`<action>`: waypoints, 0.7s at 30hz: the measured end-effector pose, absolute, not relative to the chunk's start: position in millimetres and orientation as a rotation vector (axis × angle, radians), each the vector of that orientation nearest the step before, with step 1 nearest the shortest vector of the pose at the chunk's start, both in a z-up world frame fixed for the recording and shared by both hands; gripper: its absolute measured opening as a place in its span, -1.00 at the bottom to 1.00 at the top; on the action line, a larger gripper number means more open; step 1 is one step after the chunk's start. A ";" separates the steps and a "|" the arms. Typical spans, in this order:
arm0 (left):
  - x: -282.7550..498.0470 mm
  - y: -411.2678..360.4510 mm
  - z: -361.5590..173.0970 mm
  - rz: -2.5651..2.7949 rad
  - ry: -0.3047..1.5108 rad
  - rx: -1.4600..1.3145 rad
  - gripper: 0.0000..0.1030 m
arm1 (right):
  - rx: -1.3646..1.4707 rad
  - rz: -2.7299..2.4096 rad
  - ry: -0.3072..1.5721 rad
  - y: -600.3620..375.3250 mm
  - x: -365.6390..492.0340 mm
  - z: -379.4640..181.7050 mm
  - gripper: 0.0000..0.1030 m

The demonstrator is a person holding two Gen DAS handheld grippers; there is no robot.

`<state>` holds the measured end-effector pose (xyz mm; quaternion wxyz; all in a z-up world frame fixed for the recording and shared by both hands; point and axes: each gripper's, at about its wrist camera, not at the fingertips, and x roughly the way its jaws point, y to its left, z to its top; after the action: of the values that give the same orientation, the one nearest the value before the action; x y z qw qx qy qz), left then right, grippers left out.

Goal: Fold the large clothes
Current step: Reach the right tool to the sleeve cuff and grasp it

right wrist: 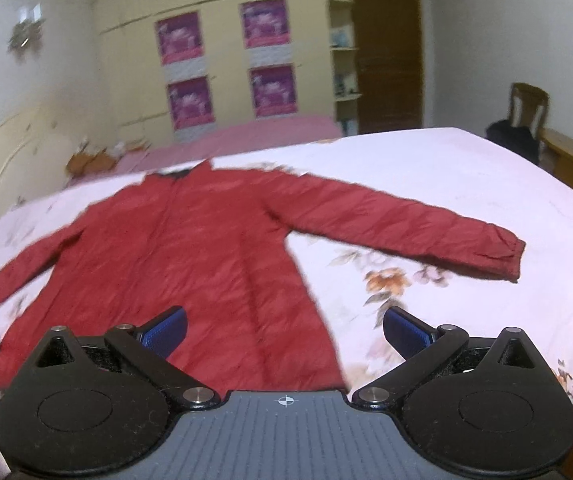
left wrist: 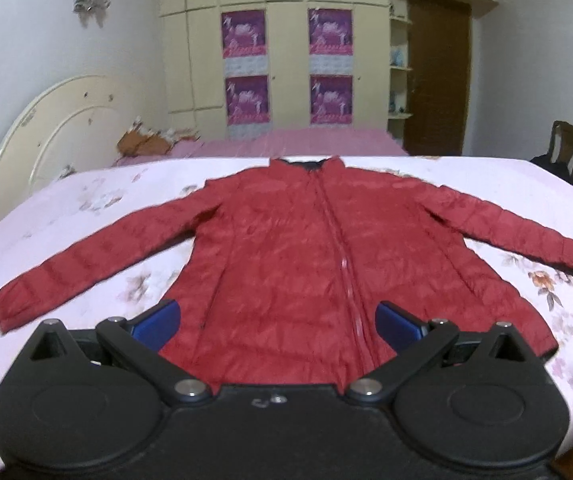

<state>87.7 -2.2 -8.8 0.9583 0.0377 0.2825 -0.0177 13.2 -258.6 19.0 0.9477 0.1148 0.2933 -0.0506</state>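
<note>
A red jacket [left wrist: 306,248] lies flat and face up on the bed [left wrist: 86,208], zipped, collar at the far side, both sleeves spread outward over the pale flowered sheet. The left gripper [left wrist: 277,322] hangs above the jacket's hem, jaws released and wide apart, holding nothing. The right gripper [right wrist: 285,330] hangs over the hem's right edge, jaws likewise released. Four purple posters [left wrist: 288,68] hang on the wardrobe [left wrist: 202,60] behind; their writing is too blurred to read.
</note>
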 end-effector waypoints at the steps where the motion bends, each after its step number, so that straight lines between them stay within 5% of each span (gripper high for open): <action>1: 95.2 -2.5 -10.9 -0.049 0.573 0.081 1.00 | 0.244 -0.126 0.596 -266.3 19.6 17.2 1.00; 21: 230.2 -70.7 -50.7 -0.221 0.773 0.072 1.00 | 0.671 -0.428 0.600 -427.0 82.0 -44.2 0.99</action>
<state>230.2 -70.7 -50.7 0.9196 0.0352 0.3762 -0.1077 82.0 -427.0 -44.2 0.8783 0.3220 0.2875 -0.2054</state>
